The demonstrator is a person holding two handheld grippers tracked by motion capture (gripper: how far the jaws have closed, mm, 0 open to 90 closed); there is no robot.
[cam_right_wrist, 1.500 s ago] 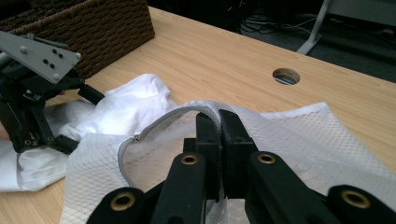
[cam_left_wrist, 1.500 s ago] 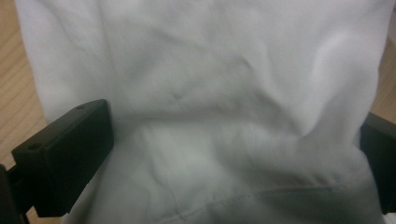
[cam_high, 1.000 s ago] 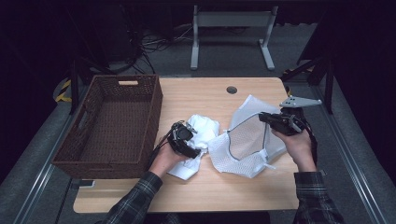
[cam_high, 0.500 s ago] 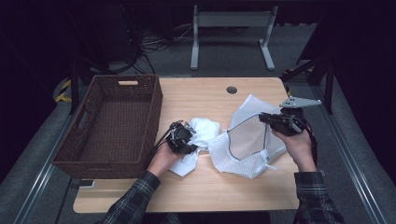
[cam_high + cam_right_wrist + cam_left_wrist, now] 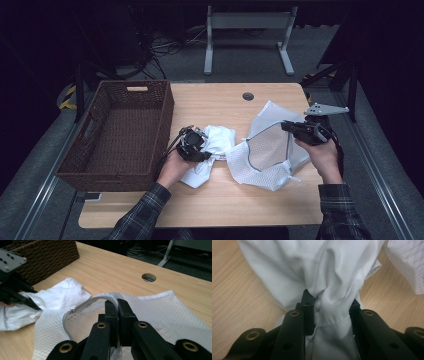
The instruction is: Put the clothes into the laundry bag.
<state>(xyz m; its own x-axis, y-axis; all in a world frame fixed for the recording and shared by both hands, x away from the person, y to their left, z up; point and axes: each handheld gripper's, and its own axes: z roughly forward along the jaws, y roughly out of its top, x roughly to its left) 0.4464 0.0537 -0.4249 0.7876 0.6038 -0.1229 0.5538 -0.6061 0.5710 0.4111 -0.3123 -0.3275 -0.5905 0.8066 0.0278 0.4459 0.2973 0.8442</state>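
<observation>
Two grippers, one on a white cloth, one on a mesh bag.

From the left: a wicker basket (image 5: 117, 130) stands at the table's (image 5: 215, 100) nine o'clock side. Just right of it, the left gripper (image 5: 196, 145) lies low in a hand entering from six o'clock, pointing toward two o'clock; its jaws have just been closing and now pinch a bunched fold of the white cloth (image 5: 329, 272), which lies mid-table. At three o'clock, the right gripper (image 5: 289, 127), held raised and level, points toward nine o'clock, jaws clamped together on the grey rim of the mesh bag (image 5: 172, 312), holding its mouth open beside the cloth.
</observation>
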